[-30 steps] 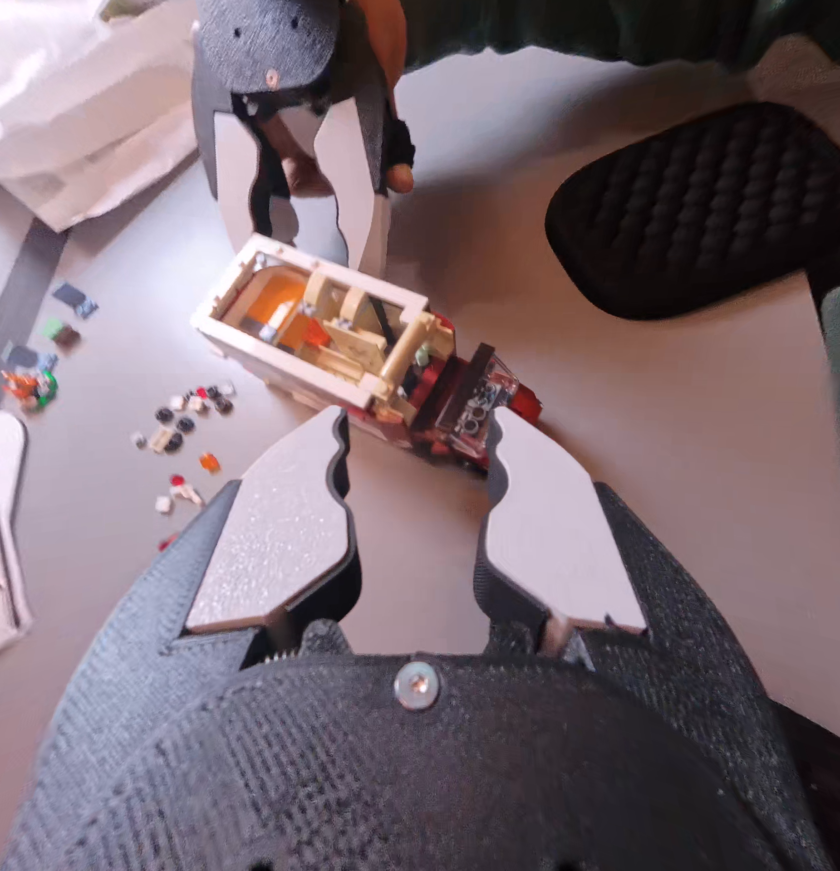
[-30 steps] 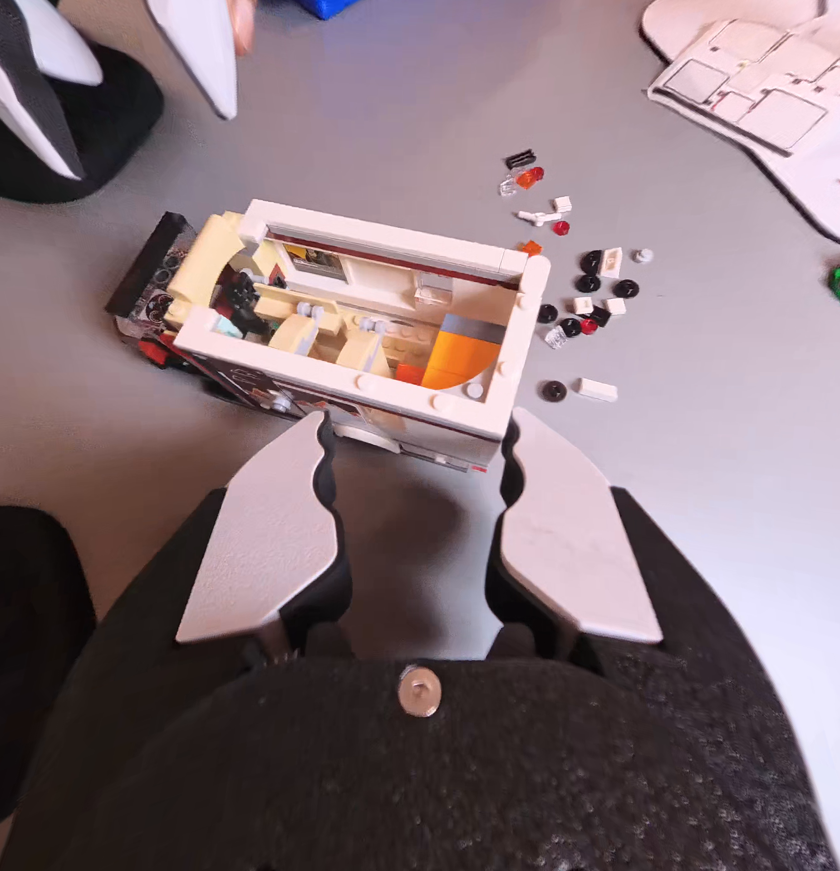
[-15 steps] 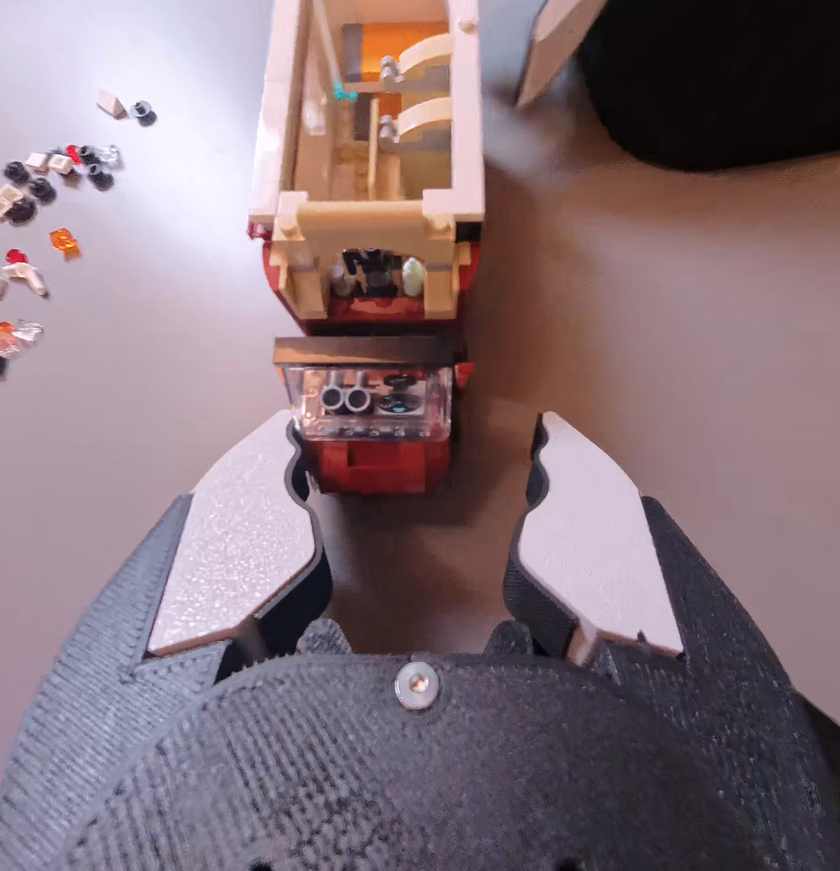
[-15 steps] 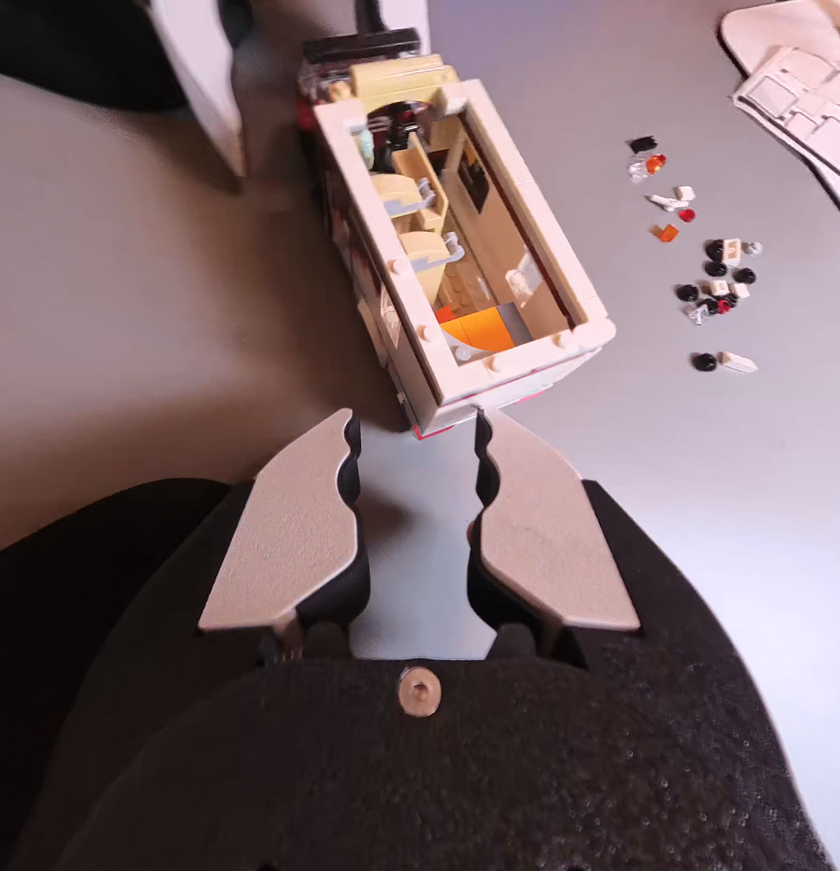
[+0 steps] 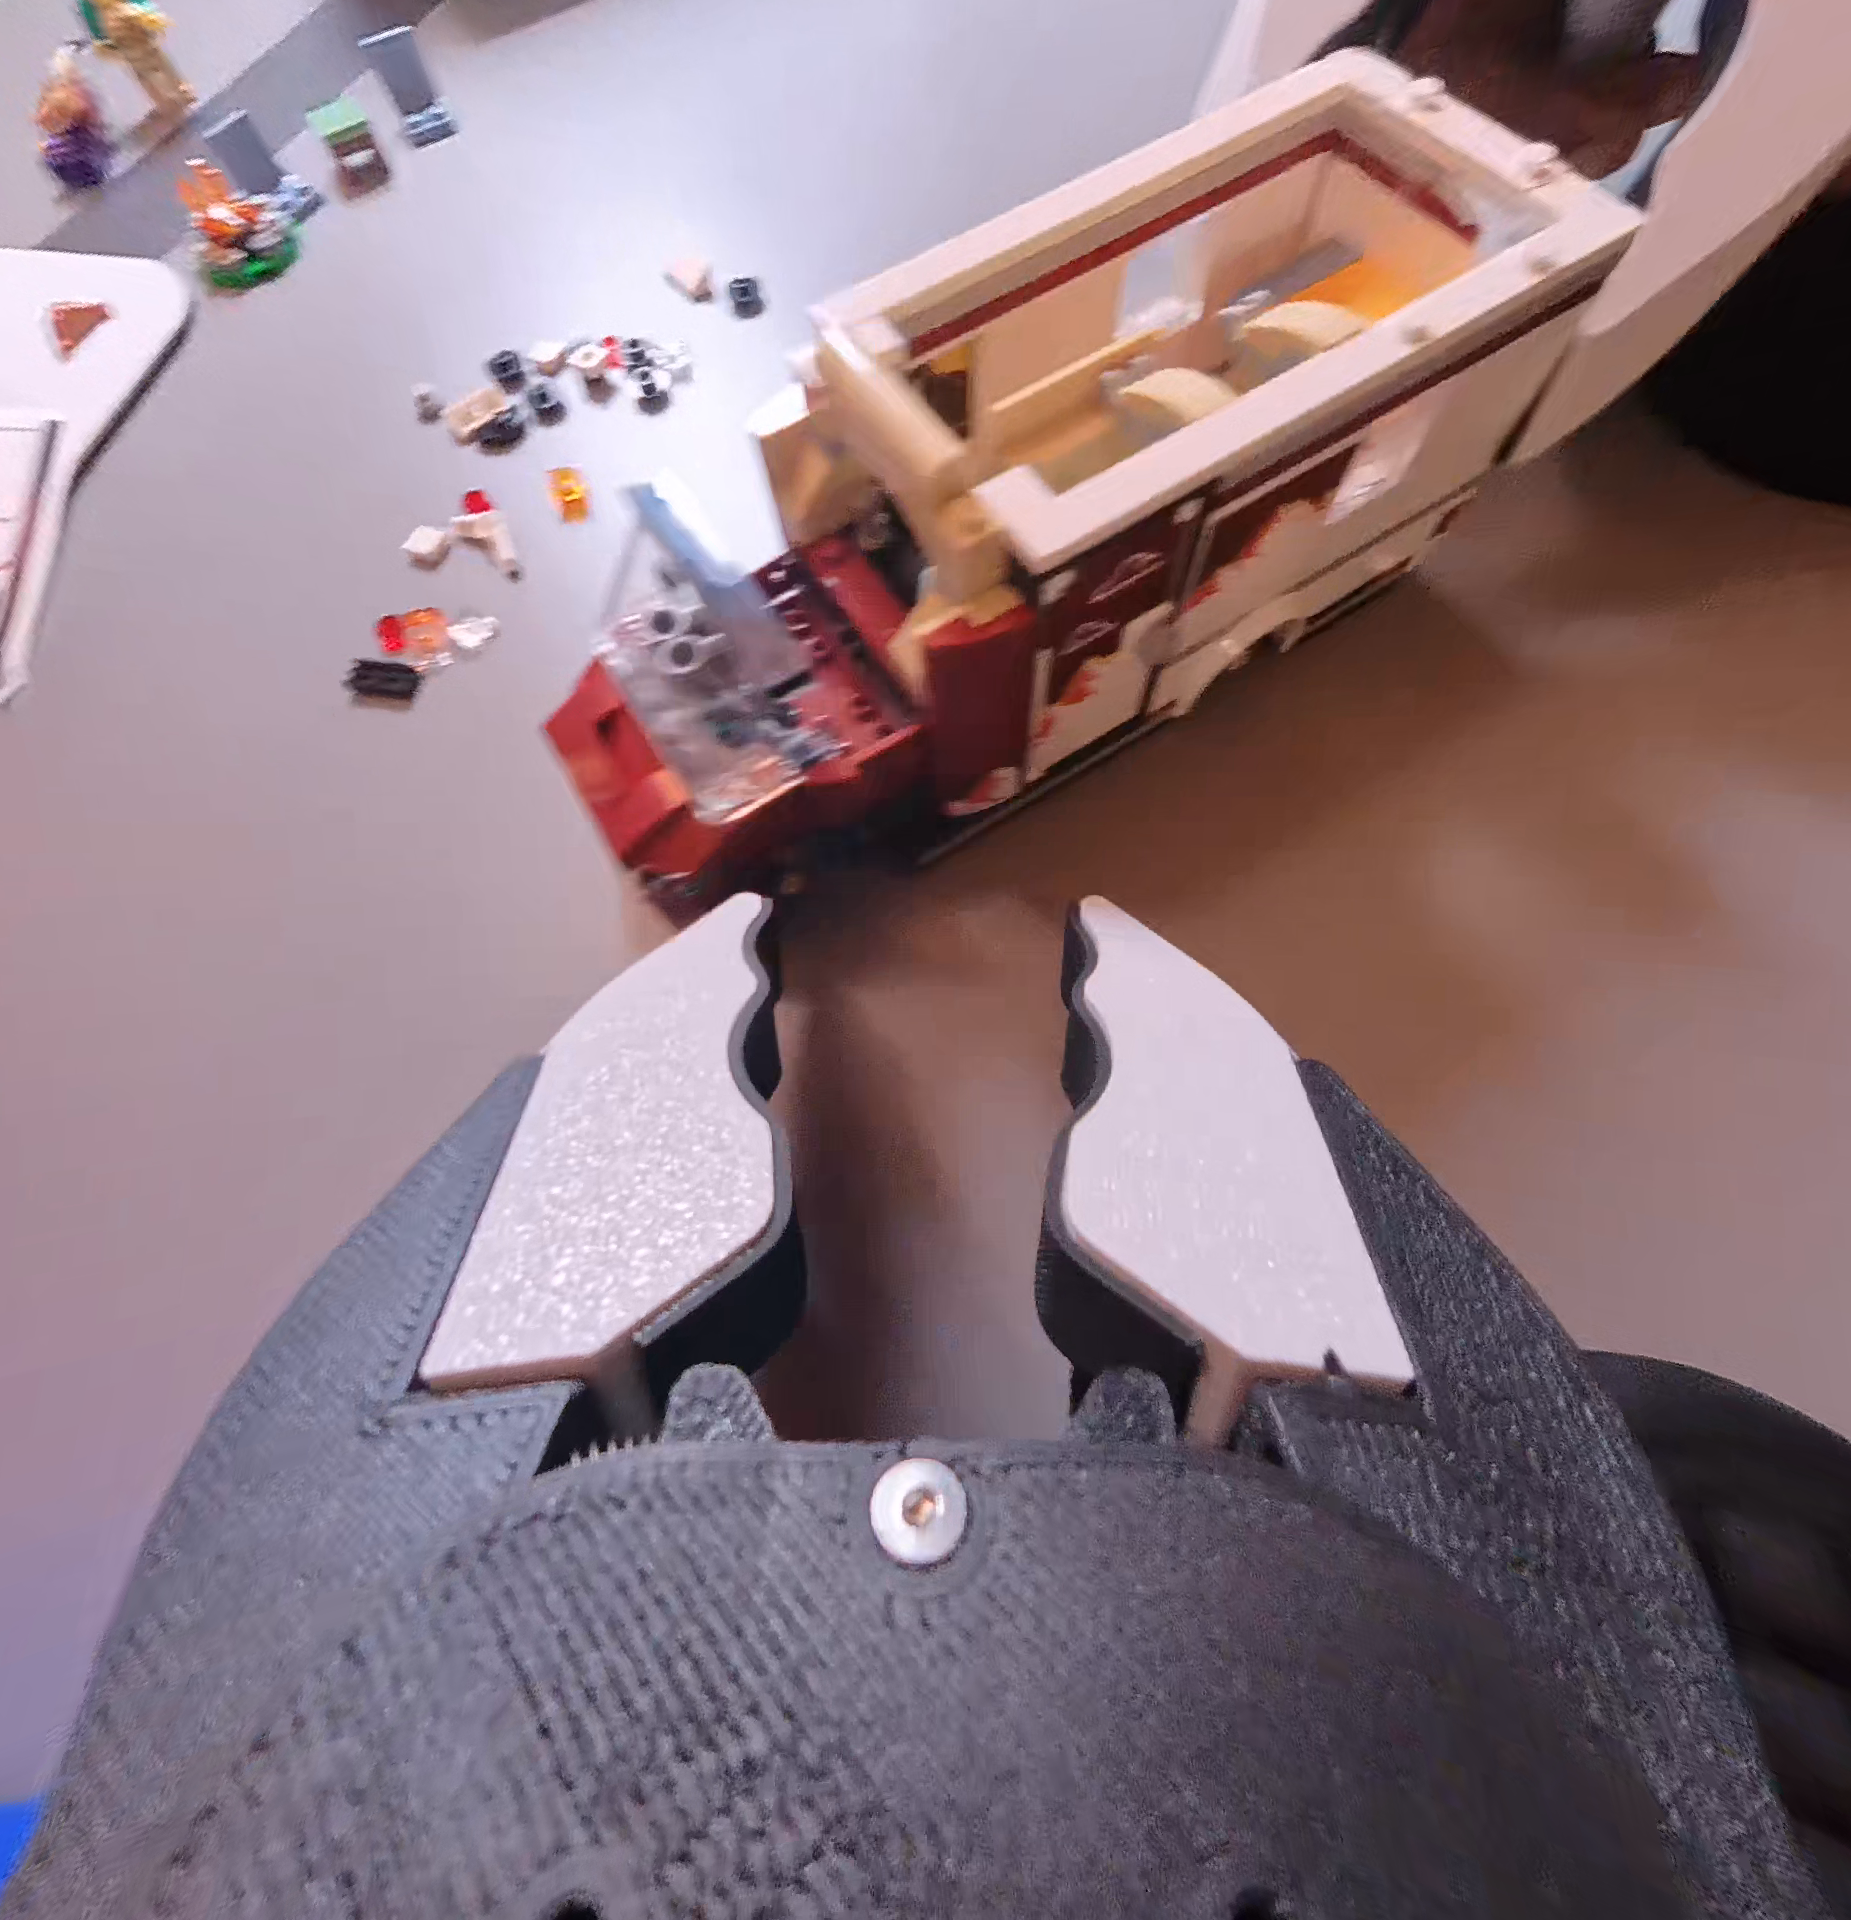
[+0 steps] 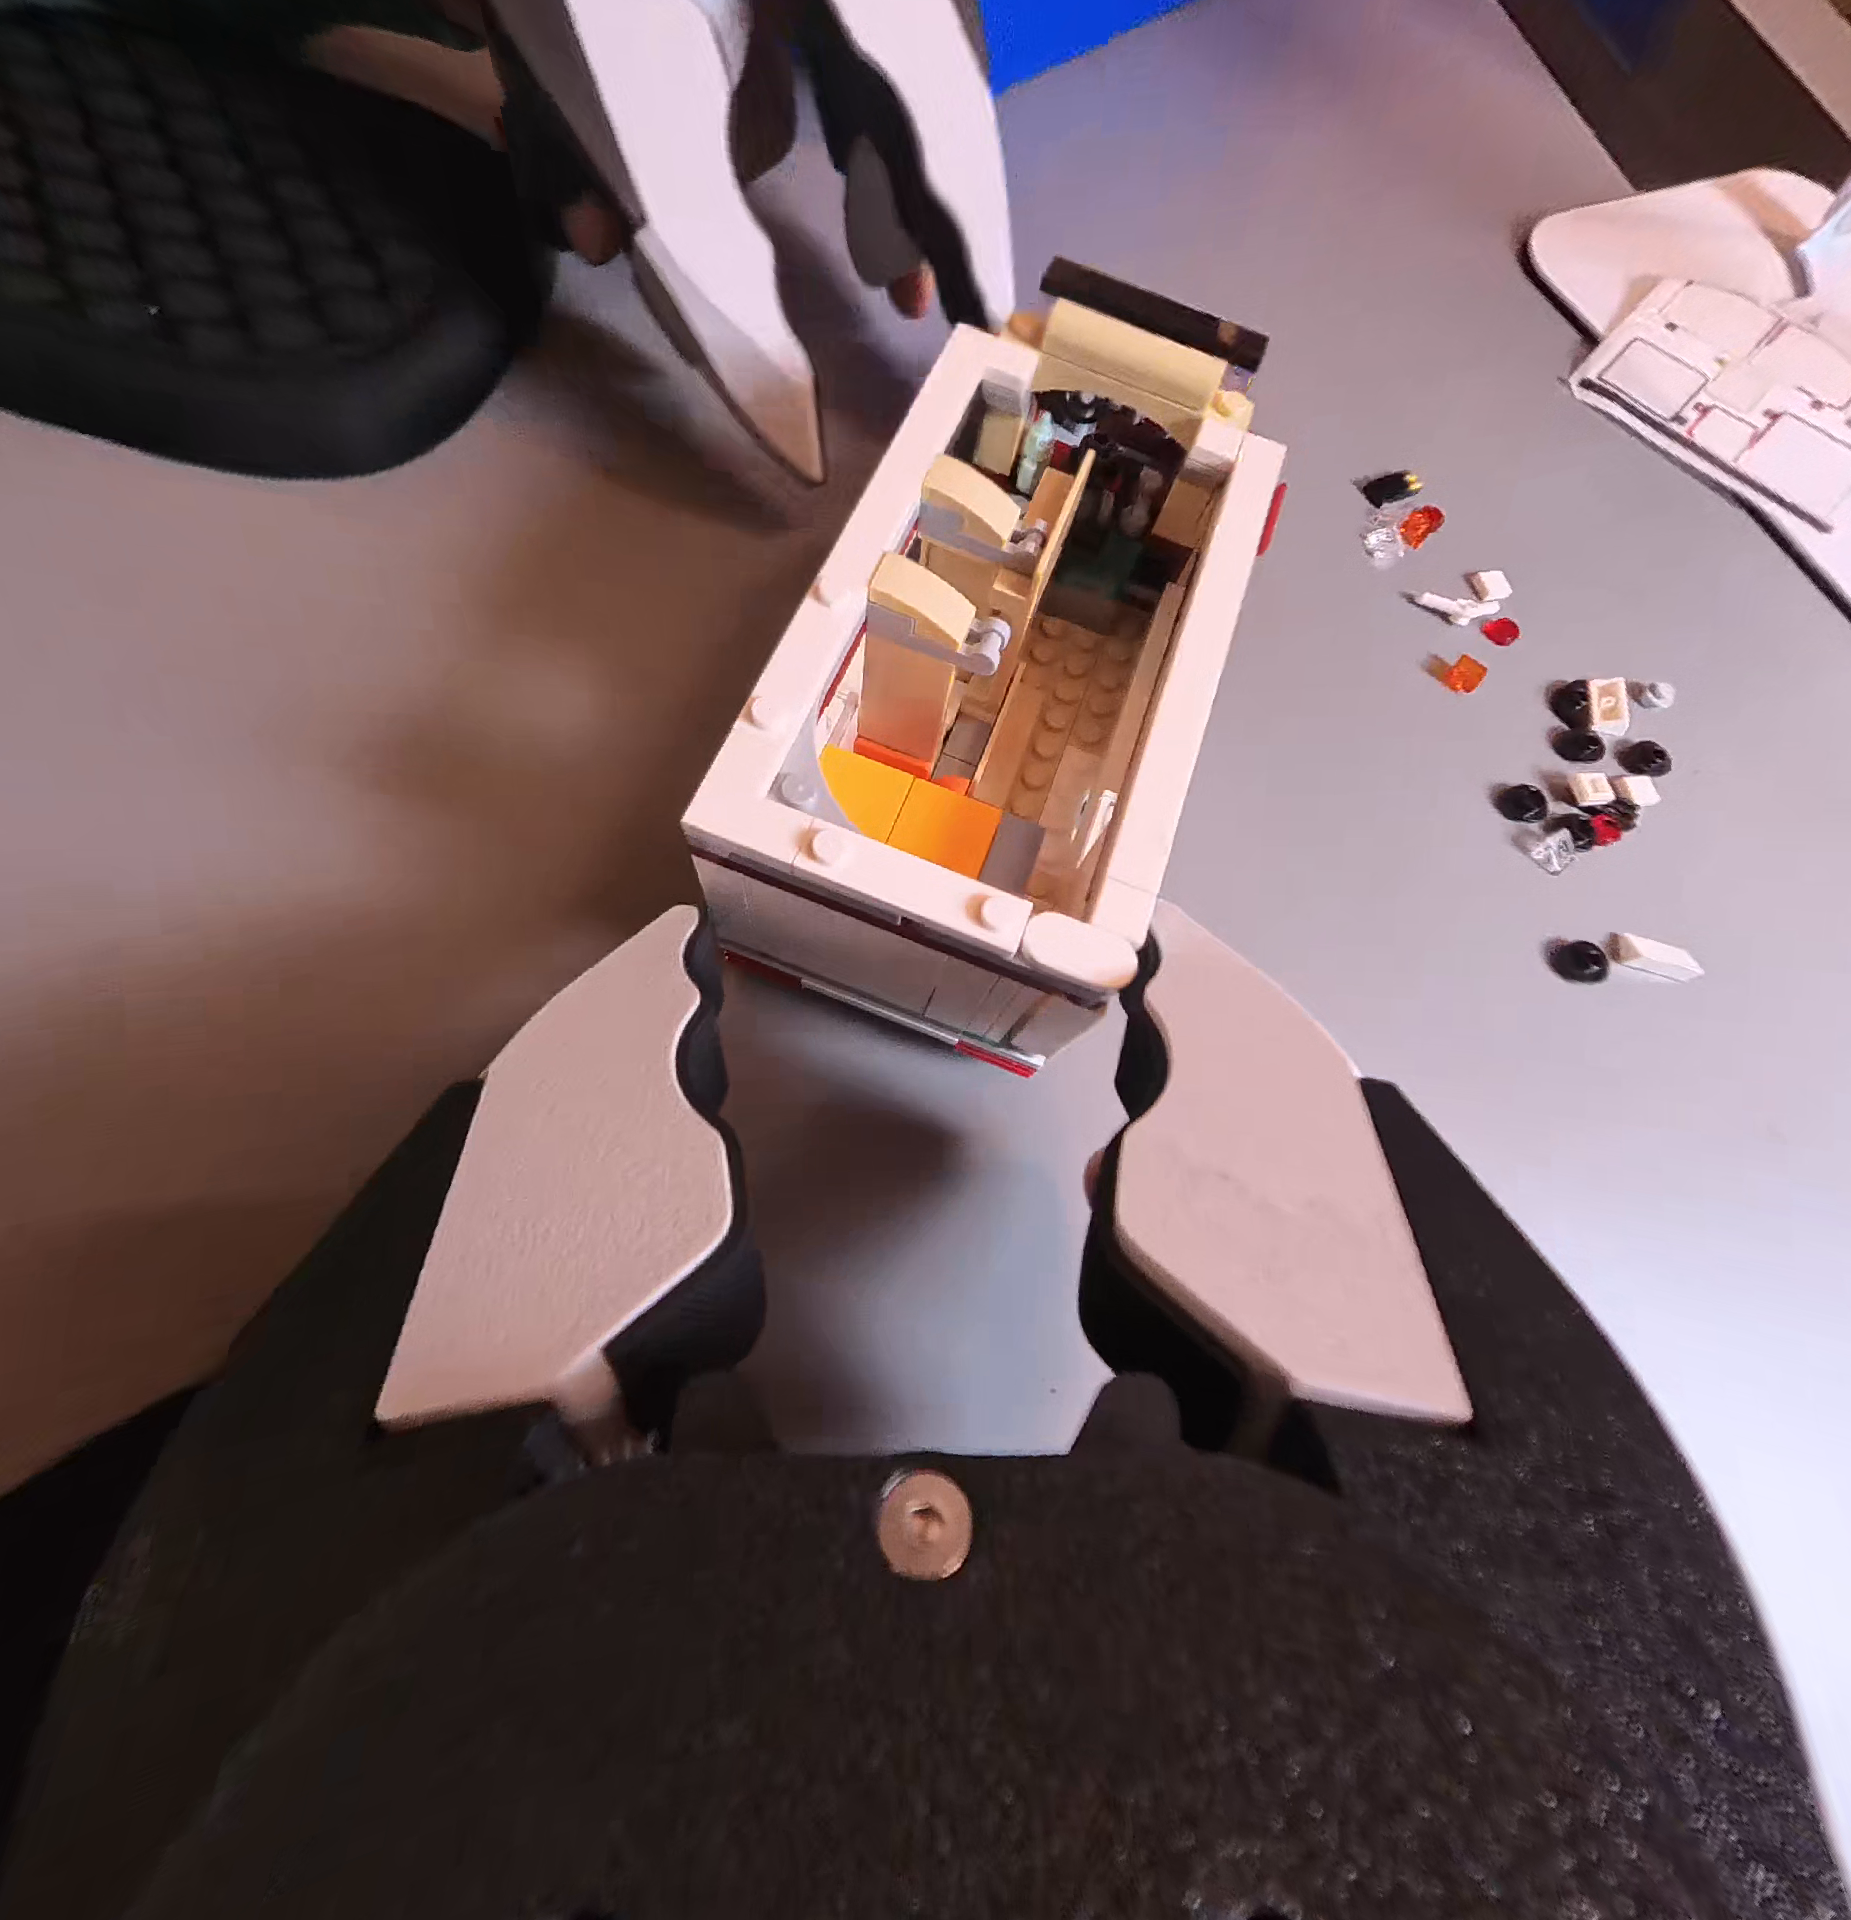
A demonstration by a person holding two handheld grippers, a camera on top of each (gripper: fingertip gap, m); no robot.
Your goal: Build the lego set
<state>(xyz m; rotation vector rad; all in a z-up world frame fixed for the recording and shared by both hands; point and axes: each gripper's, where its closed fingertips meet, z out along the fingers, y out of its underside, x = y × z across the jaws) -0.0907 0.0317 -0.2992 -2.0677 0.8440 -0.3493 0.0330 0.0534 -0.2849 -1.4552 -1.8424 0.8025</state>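
A toy brick van (image 6: 1004,644), with white roofless walls, tan seats and a dark red front, stands on the grey table (image 6: 277,727). My right gripper (image 6: 921,935) straddles its rear end, and both fingertips press against the two rear corners. In the left wrist view the van (image 5: 1160,499) lies slanted ahead, with one right finger (image 5: 1648,270) against its far end. My left gripper (image 5: 921,925) is open and empty, its tips just short of the red front (image 5: 630,748). The left gripper's fingers (image 6: 692,208) also show beyond the van in the right wrist view.
Several small loose bricks lie beside the van (image 5: 547,384), and they show again in the right wrist view (image 6: 1586,769). White printed sheets (image 6: 1731,395) lie at the table's edge. A black mesh cushion (image 6: 173,229) sits beyond the van. Small figures (image 5: 121,83) stand far left. One gripper's finger ends stand about 15 cm off the other's.
My right jaws were narrow behind the van's rear corner and have widened to take its rear end between the tips. My left gripper swung off the van's front and its jaws narrowed on nothing.
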